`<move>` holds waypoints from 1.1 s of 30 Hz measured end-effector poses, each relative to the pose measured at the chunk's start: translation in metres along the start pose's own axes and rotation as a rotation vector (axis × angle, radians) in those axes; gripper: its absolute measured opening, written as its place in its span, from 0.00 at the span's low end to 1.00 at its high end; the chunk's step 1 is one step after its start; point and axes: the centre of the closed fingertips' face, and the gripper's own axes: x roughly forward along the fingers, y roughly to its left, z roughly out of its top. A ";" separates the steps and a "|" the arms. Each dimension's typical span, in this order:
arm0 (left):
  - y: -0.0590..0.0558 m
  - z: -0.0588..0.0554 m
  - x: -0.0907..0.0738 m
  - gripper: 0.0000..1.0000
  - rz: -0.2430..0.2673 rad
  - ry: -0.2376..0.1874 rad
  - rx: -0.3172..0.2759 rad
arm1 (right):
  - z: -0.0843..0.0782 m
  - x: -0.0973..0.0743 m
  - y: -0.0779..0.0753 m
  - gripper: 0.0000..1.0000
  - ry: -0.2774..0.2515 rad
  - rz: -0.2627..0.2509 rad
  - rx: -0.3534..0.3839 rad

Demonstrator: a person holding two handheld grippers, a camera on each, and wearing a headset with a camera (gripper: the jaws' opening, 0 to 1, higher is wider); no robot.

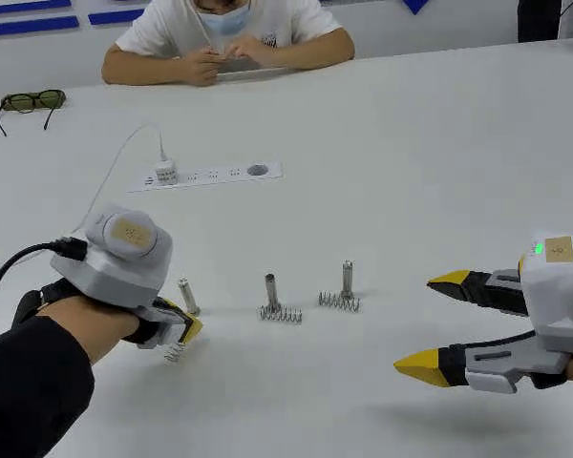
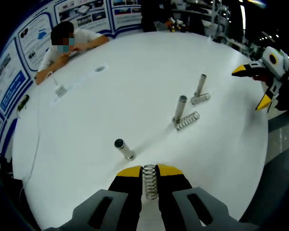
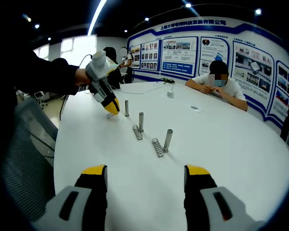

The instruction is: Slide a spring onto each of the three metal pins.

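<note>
At the far left of the table (image 1: 411, 143), a pair of glasses (image 1: 33, 99) is seen in the head view, and further in a white power strip (image 1: 210, 176) with a plug and cable is laid flat. The left gripper (image 1: 177, 330) is held low over the table near its front edge, pinching a spring (image 1: 175, 352). In the head view little more than the spring's lower end is seen beneath the yellow tips. The left gripper view makes the grip plain: the spring (image 2: 150, 180) is clamped upright between the tips of the left gripper (image 2: 149, 169). Just beyond them the left pin (image 2: 124, 149) stands bare. The middle pin (image 1: 271, 291) is also bare, and a second spring (image 1: 281, 314) lies on its side at its foot. Beside the right pin (image 1: 347, 278) a third spring (image 1: 339, 301) lies flat in the same way. Whether these springs touch their pins cannot be told. At the right, well apart from the pins, the right gripper (image 1: 432, 322) is held above the table with its tips spread wide and nothing between them. That gap is confirmed in the right gripper view, where the right gripper (image 3: 145, 173) is pointed at the row of three pins. There the left gripper (image 3: 111, 108) is seen from the front, and wall posters (image 3: 183, 50) are seen behind a seated person (image 3: 219, 84).
</note>
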 end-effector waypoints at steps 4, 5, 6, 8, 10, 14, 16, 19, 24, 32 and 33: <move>0.001 0.000 -0.004 0.11 0.004 -0.022 -0.012 | 0.000 0.001 0.001 0.66 0.005 0.003 -0.005; 0.001 0.000 -0.005 0.11 0.004 -0.026 -0.013 | 0.000 0.001 0.001 0.66 0.006 0.003 -0.005; 0.001 0.000 -0.006 0.11 0.006 -0.029 -0.015 | 0.000 0.001 0.002 0.66 0.007 0.004 -0.006; 0.001 -0.001 -0.008 0.11 0.008 -0.037 -0.020 | 0.000 0.002 0.003 0.66 0.010 0.007 -0.009; 0.001 -0.002 -0.010 0.11 0.010 -0.045 -0.023 | 0.000 0.002 0.004 0.66 0.013 0.009 -0.011; 0.003 -0.003 -0.014 0.11 0.015 -0.060 -0.033 | 0.001 0.003 0.005 0.66 0.016 0.013 -0.016; 0.004 -0.003 -0.016 0.11 0.017 -0.067 -0.035 | 0.001 0.003 0.006 0.66 0.018 0.013 -0.018; 0.005 -0.004 -0.019 0.11 0.021 -0.081 -0.042 | 0.002 0.003 0.006 0.66 0.017 0.015 -0.020; 0.004 -0.003 -0.025 0.11 0.028 -0.116 -0.047 | 0.003 0.003 0.007 0.66 0.017 0.016 -0.025; 0.004 0.001 -0.036 0.11 0.040 -0.176 -0.057 | 0.003 0.004 0.009 0.66 0.023 0.022 -0.032; 0.004 0.002 -0.037 0.11 0.040 -0.179 -0.057 | 0.002 0.004 0.010 0.66 0.023 0.023 -0.032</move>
